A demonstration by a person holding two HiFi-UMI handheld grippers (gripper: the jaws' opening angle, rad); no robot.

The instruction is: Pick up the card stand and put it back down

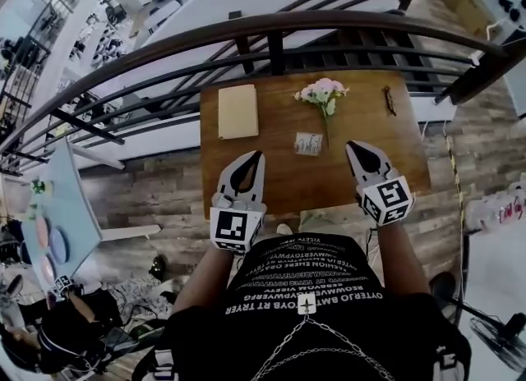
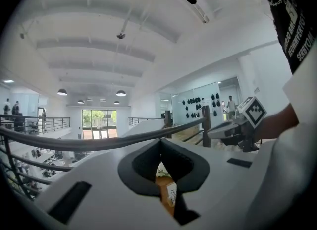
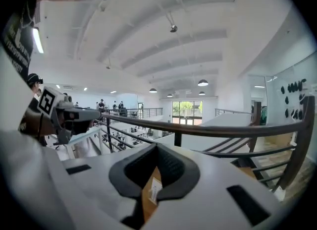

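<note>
The card stand [image 1: 309, 143] stands on the wooden table [image 1: 271, 182], near its centre and unheld. A flower sprig [image 1: 323, 92] lies just beyond it, with the stem running down close beside the stand's right edge. A tan pad [image 1: 237, 111] lies well apart to the left. A dark railing [image 1: 246, 30] borders the far side of the table, with an open drop behind it.

The left gripper [image 1: 256, 156] hangs over the near-left part of the table, jaws clenched together and empty. The right gripper [image 1: 352, 147] hangs over the near-right part, also clenched on nothing. In each gripper view the stand shows only through the gap behind the closed tips, resting on the table beyond.

Hazards from this position:
- Closed jaws. An approach without opening first would push the stand instead of straddling it and likely tip it.
- Adjacent stem. A wide or offset grasp from the right could catch the stem and drag the flowers along.
- Light, thin part. Uneven pinching may twist it; an angled release may leave it lying flat.
- Far edge. A forward shove could send the stand toward the railing.
</note>
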